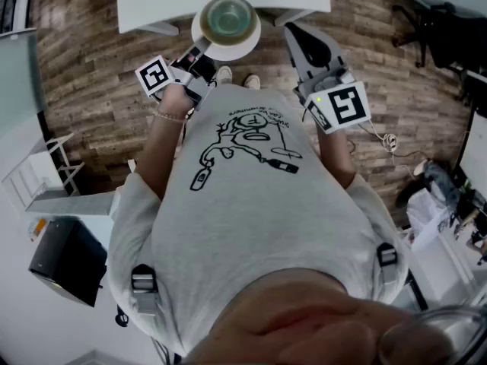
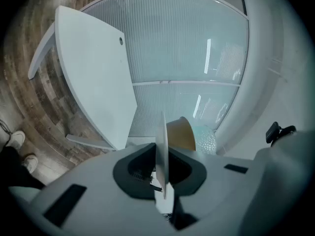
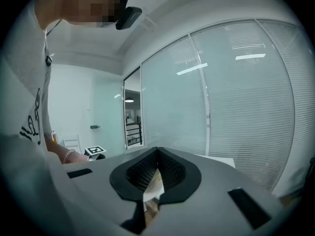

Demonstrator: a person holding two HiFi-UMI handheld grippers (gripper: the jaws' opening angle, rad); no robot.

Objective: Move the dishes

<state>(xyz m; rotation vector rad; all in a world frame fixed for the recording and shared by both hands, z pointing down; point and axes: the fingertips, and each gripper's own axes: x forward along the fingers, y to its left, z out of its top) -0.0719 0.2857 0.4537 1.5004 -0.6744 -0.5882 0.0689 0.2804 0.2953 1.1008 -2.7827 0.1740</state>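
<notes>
Above a wood-plank floor [image 1: 99, 90] in a glass-walled [image 3: 231, 97] room, the left gripper [image 1: 199, 52] clamps the rim of one white plate [image 1: 242, 46] bearing one glass bowl [image 1: 227, 17], at the single white table's [image 1: 152, 2] edge; the right gripper [image 1: 293, 30], near that table, is closed and empty.

Just ahead of the plate [image 1: 236, 50] a white table [image 1: 152, 2], glass wall [image 2: 187, 58] beyond it, wood floor [image 1: 99, 90] open either side
</notes>
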